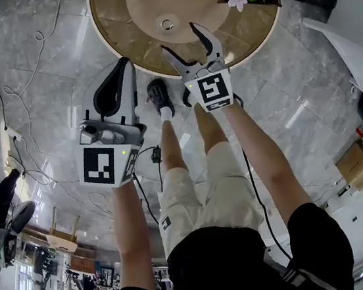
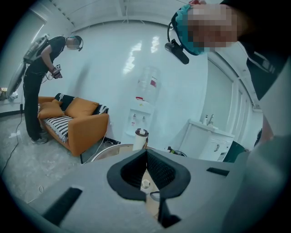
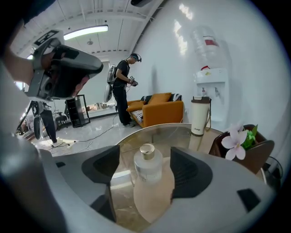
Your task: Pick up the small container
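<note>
The small container (image 3: 148, 164) is a frosted bottle with a gold cap, upright on the round glass-topped table (image 3: 157, 133). In the right gripper view it stands between the two dark pads of my right gripper (image 3: 146, 172), which is open, with a gap on each side. From the head view the container (image 1: 166, 24) is on the table (image 1: 114, 37) just beyond my right gripper (image 1: 180, 37). My left gripper (image 1: 124, 65) hangs lower left, off the table's edge, shut and holding nothing. In the left gripper view its pads meet (image 2: 146, 154).
A white tumbler (image 3: 198, 117) and a brown box with pink flowers (image 3: 241, 142) stand on the table's far right. Beyond are an orange sofa (image 3: 157, 109), a standing person (image 3: 122, 88), a water dispenser (image 3: 209, 77) and cables on the marble floor (image 1: 22, 95).
</note>
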Tool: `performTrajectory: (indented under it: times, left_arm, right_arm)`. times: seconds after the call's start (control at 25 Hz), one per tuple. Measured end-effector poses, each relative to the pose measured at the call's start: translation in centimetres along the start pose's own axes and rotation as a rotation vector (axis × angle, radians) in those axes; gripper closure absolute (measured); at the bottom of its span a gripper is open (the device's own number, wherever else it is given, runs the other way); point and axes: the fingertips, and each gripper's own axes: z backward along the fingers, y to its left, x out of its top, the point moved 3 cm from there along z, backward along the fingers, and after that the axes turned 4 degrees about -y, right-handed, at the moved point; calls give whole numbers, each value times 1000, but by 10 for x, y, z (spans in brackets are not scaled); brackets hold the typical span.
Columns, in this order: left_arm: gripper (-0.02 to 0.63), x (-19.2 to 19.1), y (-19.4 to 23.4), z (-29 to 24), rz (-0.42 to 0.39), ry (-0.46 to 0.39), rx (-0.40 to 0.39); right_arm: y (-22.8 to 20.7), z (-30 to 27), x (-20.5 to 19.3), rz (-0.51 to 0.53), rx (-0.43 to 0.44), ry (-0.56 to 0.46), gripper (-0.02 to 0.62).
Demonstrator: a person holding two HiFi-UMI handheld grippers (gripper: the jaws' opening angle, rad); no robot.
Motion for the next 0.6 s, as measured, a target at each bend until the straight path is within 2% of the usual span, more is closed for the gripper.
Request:
performTrajectory:
  times: [0.24,0.4,0.6]
  left_arm:
    - [588,-22,12,-21,22,-10,47]
    - [588,-36,12,-26,3,16,41]
    - [588,-52,19,-26,-5,50,26]
  right_arm:
    - [-8,-33,-33,0,4,21,239]
    - [-8,-49,-47,22,21,27,239]
    - [-12,-68,-56,23,2,15,239]
